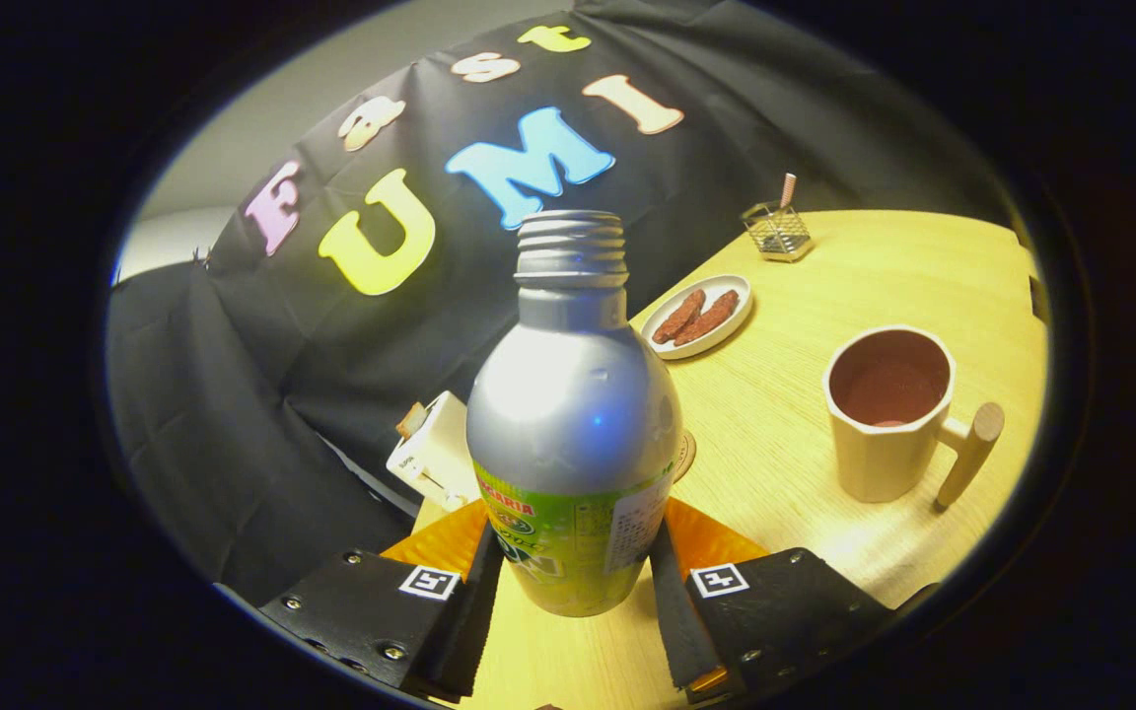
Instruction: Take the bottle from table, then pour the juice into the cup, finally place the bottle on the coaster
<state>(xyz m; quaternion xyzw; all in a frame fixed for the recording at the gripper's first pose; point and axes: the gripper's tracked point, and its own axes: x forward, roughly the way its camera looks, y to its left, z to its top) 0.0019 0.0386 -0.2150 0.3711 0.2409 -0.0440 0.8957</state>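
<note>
The bottle (573, 414) is a silver metal container with a green label band around its lower body and a threaded neck with no cap fitted. It sits between the two fingers of the tongs (576, 592), with its base raised clear of the table (795, 434) (the whole scene appears tilted in this view). The tongs are closed on the bottle: the left finger pad (482, 602) presses the label on one side and the right finger pad (672, 611) presses the opposite side. Each finger carries a small square black-and-white marker on its upper face.

The cup (891, 414) stands on the table beyond the right finger, well apart from the bottle. It is cream-coloured, has a wooden peg-type handle on the side away from the bottle, and its interior is dark reddish-brown.

A round wooden edge (685, 456) shows just behind the bottle's right shoulder; what it belongs to cannot be determined. A small white box-shaped device (430, 456) sits just behind the bottle on the left side, at the table edge. Further back, an oval white plate (698, 316) holds two brown sausages. Beyond the plate, a small wire-mesh holder (778, 233) contains one striped stick.
</note>
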